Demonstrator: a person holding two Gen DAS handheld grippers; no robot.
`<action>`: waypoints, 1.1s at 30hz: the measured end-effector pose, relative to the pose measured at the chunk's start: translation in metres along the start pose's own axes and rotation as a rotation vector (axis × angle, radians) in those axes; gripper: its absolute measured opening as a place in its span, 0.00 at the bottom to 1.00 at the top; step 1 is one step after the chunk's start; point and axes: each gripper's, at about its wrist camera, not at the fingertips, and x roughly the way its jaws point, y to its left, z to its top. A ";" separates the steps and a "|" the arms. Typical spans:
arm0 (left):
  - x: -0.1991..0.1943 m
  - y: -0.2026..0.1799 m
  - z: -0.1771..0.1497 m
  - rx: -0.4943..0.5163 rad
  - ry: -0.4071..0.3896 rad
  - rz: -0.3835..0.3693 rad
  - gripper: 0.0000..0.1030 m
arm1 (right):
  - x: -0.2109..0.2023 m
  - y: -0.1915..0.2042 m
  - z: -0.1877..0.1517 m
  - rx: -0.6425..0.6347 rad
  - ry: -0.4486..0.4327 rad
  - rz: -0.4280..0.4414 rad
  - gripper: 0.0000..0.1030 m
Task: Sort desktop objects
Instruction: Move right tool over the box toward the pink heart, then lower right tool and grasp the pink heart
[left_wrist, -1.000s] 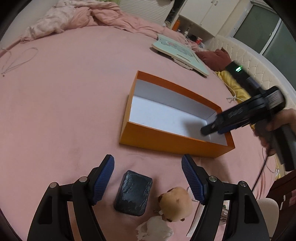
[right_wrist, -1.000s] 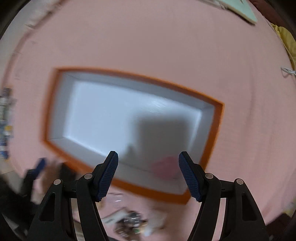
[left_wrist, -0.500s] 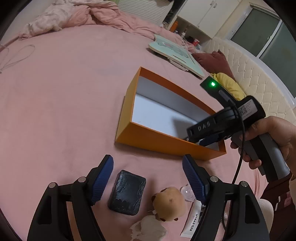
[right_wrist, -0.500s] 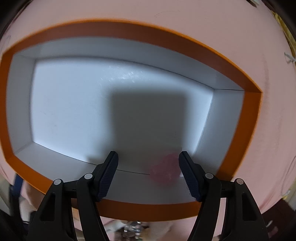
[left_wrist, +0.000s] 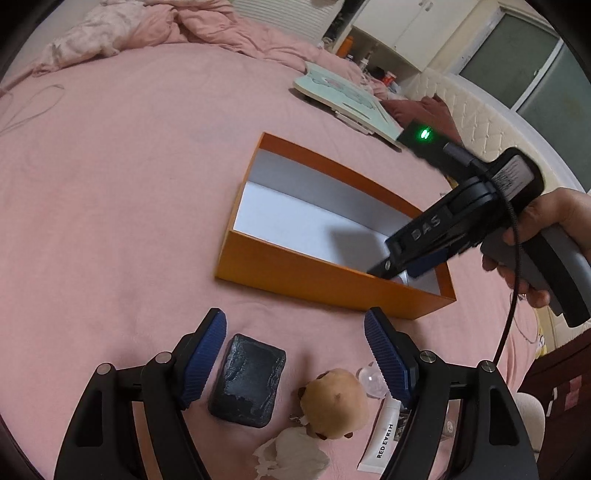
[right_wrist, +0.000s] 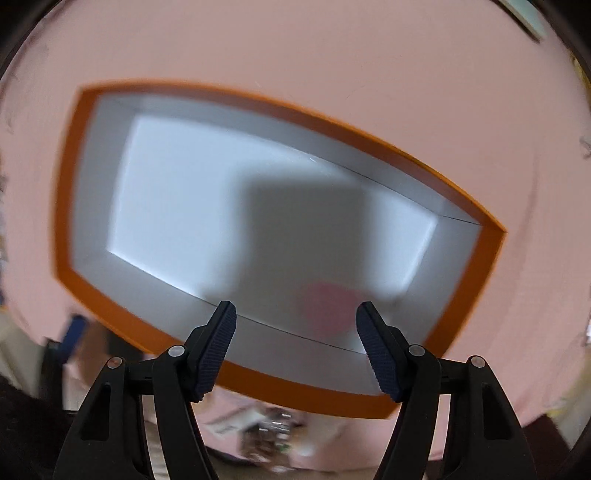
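Both grippers, left (left_wrist: 295, 354) and right (right_wrist: 295, 338), are held open and empty, so the orange box (left_wrist: 295, 275) risks being nudged by the right one inside it.

One orange box (left_wrist: 332, 284), one black case (left_wrist: 246, 380), one plush toy (left_wrist: 334, 404), one tube (left_wrist: 382, 439).

Soft indoor light, fisheye bending at edges, motion blur throughout the right wrist view.

L gripper (left_wrist: 295, 354) jaws apart over black case (left_wrist: 246, 380); R gripper (left_wrist: 400, 267) in orange box (left_wrist: 325, 284).
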 end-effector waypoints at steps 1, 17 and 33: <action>0.000 0.001 0.000 -0.003 -0.001 -0.001 0.74 | 0.005 -0.003 0.000 0.016 0.032 0.005 0.66; -0.001 0.002 0.004 -0.012 -0.009 -0.017 0.75 | 0.000 -0.007 0.001 0.038 -0.069 -0.009 0.49; -0.001 0.002 0.003 -0.006 -0.007 -0.008 0.75 | -0.044 -0.036 -0.015 0.095 -0.187 0.104 0.02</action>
